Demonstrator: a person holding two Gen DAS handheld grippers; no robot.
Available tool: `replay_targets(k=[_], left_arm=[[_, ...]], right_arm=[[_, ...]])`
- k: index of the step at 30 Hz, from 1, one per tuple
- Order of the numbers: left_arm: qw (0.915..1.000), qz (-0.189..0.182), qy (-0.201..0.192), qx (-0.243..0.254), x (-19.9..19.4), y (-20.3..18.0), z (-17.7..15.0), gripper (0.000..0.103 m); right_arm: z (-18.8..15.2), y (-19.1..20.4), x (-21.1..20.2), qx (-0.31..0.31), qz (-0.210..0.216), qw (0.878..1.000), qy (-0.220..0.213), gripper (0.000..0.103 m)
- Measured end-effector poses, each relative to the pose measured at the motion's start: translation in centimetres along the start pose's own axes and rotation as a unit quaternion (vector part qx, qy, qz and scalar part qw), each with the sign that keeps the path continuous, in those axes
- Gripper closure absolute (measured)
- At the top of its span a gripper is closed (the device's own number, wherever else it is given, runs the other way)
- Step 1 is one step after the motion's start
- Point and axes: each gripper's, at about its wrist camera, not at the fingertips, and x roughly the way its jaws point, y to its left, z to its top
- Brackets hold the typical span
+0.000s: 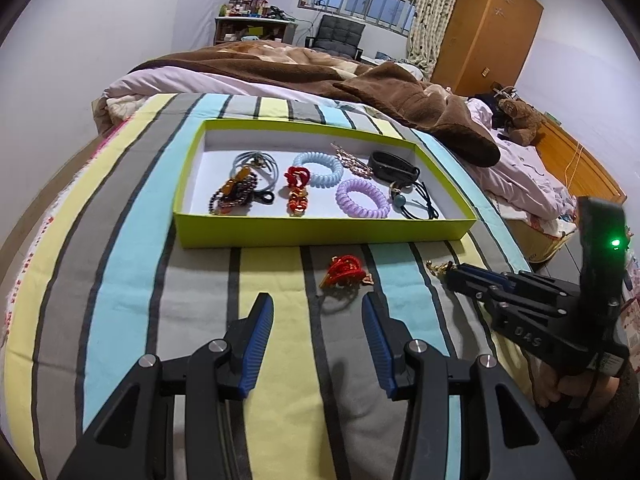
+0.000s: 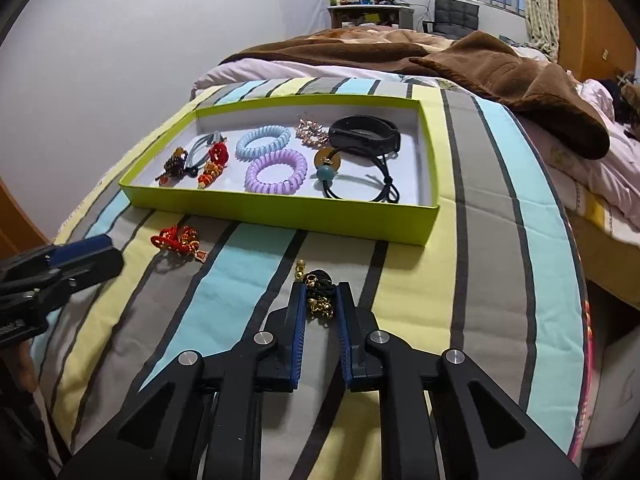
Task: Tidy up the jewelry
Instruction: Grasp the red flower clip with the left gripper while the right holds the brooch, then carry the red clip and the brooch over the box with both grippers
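A black cord bracelet with gold charms (image 2: 318,294) lies on the striped bedspread (image 2: 460,280), and my right gripper (image 2: 320,286) is shut on it, blue pads pressing on both sides. In the left wrist view that gripper (image 1: 452,272) shows at the right with a gold charm poking from its tip. My left gripper (image 1: 316,300) stands open over the bedspread, nothing between its fingers. A red knotted bracelet (image 1: 346,274) lies just beyond its fingertips. Behind it sits a lime-green tray (image 1: 320,232) with several hair ties, bracelets and a black band inside.
In the tray are a blue coil tie (image 1: 318,170) and a purple coil tie (image 1: 362,198). A brown blanket (image 1: 360,80) is heaped past the tray. The bed's edge drops off at the right (image 2: 580,280). A wooden wardrobe (image 1: 488,28) stands at the back.
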Motion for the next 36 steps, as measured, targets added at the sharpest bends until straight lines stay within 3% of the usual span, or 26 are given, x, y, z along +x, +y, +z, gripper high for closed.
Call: replay_targets(k=[6, 16, 26, 31, 36], left_arm=[[0.9994, -0.017, 0.018, 0.022, 1.8, -1.0, 0.5, 0.05], [0.9972, 0.022, 0.031, 0.064, 4.2, -2.9, 1.9, 0.05], [0.9957, 0.048, 0.032, 0.073, 5.2, -3.4, 1.7, 0.05], [0.995, 0.054, 0.029, 0.079, 5.1, -3.6, 1.7, 0.075], [0.9949, 0.053, 0.027, 0.081, 5.0, -3.7, 1.6, 0.079]], right_arm=[[-0.4, -1.3, -2.4, 0.035, 0.016, 0.999, -0.031, 0.088], [-1.6, -2.0, -4.6, 0.046, 0.03, 0.997, -0.047, 0.088], [-1.7, -2.1, -4.6, 0.049, 0.04, 0.997, -0.051, 0.088], [-1.8, -2.1, -4.6, 0.05, 0.04, 0.997, -0.051, 0.088], [-1.8, -2.0, -4.5, 0.051, 0.039, 0.997, -0.05, 0.088]])
